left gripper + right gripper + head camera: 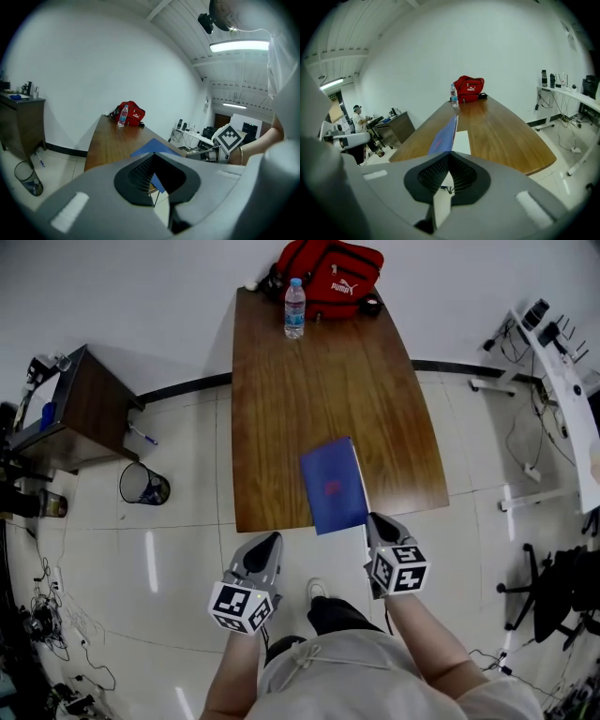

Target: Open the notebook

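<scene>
Head view: the blue notebook (334,486) lies at the wooden tabletop's (281,409) near edge, with my right hand-held gripper (378,526) at its near right corner and my left hand-held gripper (266,546) off the edge. Left gripper view: my jaws are pressed together on nothing, seemingly waiting. Right gripper view: my jaws pinch the front cover (444,135), tilted up off a white page (462,141), likely to swing it open.

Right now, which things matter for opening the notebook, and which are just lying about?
For the job:
notebook
right claw, shut on it
left claw, shut, holding nothing
table under the notebook

Lying about:
bottle
red bag
bin
cabinet
</scene>
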Demonstrator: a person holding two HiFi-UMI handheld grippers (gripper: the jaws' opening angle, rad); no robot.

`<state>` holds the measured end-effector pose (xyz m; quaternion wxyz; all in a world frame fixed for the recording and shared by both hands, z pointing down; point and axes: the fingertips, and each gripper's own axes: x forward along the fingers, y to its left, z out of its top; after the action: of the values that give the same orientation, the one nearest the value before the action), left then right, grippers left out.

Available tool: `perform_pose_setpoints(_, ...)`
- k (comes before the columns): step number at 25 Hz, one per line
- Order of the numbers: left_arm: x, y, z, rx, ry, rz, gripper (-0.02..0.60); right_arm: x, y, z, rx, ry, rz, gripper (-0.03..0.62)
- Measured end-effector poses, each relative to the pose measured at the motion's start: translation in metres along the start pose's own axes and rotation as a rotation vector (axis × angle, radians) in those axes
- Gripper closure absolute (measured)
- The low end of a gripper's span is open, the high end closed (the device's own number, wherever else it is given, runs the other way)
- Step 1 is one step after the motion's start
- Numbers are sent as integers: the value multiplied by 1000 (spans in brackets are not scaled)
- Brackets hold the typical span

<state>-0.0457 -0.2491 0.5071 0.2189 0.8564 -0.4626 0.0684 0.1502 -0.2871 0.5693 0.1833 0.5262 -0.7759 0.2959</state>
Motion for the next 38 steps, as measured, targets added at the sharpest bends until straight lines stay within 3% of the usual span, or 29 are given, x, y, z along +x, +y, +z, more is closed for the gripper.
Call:
perform_pose_setpoints(10,-55,17,22,5,-83,109,575,-12,105,39,-124,-65,211,586)
perform_pose_setpoints(19,-110,49,-9,-65,-83,272,575,14,192,6,-188,20,402,574)
perform_pose_setpoints(26,-134,82,-53,-121,-47,352,575,51,220,-56,-212,150,435,568)
perform_pose_setpoints(32,-140,94,-97,-174,-8,375,575,83,221,-93,-193,201,425,568)
perform_pose_setpoints(38,-147,89,-115,-181,24,389,575,87,221,-95,-145,199,430,568)
